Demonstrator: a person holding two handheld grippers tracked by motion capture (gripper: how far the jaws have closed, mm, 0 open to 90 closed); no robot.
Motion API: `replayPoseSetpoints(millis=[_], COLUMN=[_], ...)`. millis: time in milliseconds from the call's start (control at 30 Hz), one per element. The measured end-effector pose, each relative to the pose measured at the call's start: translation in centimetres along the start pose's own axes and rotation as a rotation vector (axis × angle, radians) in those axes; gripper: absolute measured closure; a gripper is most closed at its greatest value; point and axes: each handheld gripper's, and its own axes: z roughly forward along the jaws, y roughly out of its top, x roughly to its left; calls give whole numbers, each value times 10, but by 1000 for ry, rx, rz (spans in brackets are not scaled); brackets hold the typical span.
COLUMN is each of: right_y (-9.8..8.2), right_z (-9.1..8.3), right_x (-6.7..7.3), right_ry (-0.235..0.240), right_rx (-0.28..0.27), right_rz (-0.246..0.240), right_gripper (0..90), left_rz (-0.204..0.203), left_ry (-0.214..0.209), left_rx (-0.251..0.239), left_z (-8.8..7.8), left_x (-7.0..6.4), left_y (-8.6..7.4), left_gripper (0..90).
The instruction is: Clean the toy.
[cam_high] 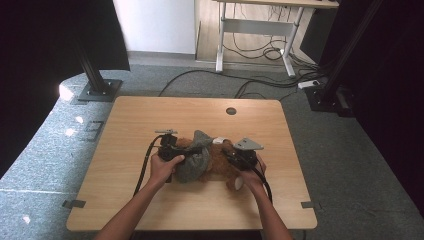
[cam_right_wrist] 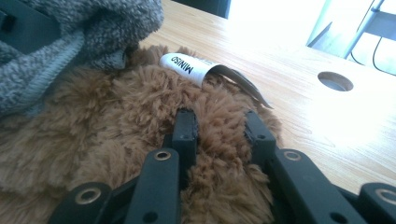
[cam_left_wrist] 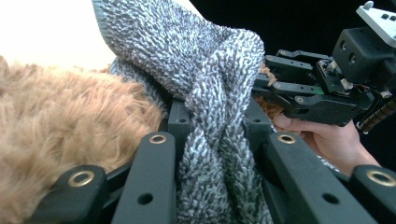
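**On the wooden table, two grippers work a grey knit garment over a brown plush toy**

Near the middle of the wooden table (cam_high: 150, 210), closer to the person's edge, lies a brown plush toy (cam_high: 220, 165) with a grey knit garment (cam_high: 195, 159) bunched over its left part. A white paper tag (cam_right_wrist: 187, 66) sticks out of the fur on the far side, and a round cable hole (cam_high: 230, 111) sits in the tabletop well beyond it.

Both things look light and very soft. The knit is thick, loose and stretchy, so it should bunch and twist rather than slide, and a firm pinch on a gathered fold or on the hem ought to hold well. The toy has long, fluffy fur over yielding stuffing; a shallow pinch may catch only fur and slip, so a deeper bite into the body or a limb seems safer. Nothing here looks breakable.

The left gripper (cam_high: 172, 150) comes in from the left, held low and roughly level in the person's left hand (cam_high: 164, 167). In the left gripper view its jaws are clamped tight on a twisted rope of the grey knit, with the fur just beside it.

The right gripper (cam_high: 235, 156) approaches from the right, angled down toward the toy, the right hand (cam_high: 252, 175) behind it. In the right gripper view its jaws stand narrow and sunk into the brown fur, pressing a tuft of the toy between them. The two grippers face each other across the toy, close together but apart.
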Motion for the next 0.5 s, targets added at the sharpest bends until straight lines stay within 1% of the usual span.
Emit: replayPoseSetpoints(millis=[33, 67, 100, 167, 300, 367, 467, 500], right_y=[-1, -3, -5, -12, -22, -25, -29, -30], right_z=[-1, -4, -6, -15, -31, -36, -42, -43], right_x=[1, 4, 6, 11, 20, 25, 33, 34], right_ry=[3, 13, 21, 73, 149, 189, 216, 221], right_rx=[-4, -17, -29, -48, -49, -48, -43, -43], right_rz=[-4, -7, -11, 9, 21, 30, 27, 24], right_gripper=[714, 712, 712, 708, 702, 696, 693, 694], left_rz=[5, 0, -10, -15, -16, -25, 1, 18], left_ry=[-2, -11, -26, -40, -61, -70, -69, -67], left_rx=[10, 15, 21, 28, 50, 50, 30, 22], left_z=[-2, -4, -8, -14, -24, -30, -37, -40], left_x=[0, 0, -1, -3, -7, -10, -17, -23], left_y=[-2, -4, -10, -18, -35, -42, -46, -45], left_gripper=[715, 714, 715, 714, 711, 709, 705, 705])
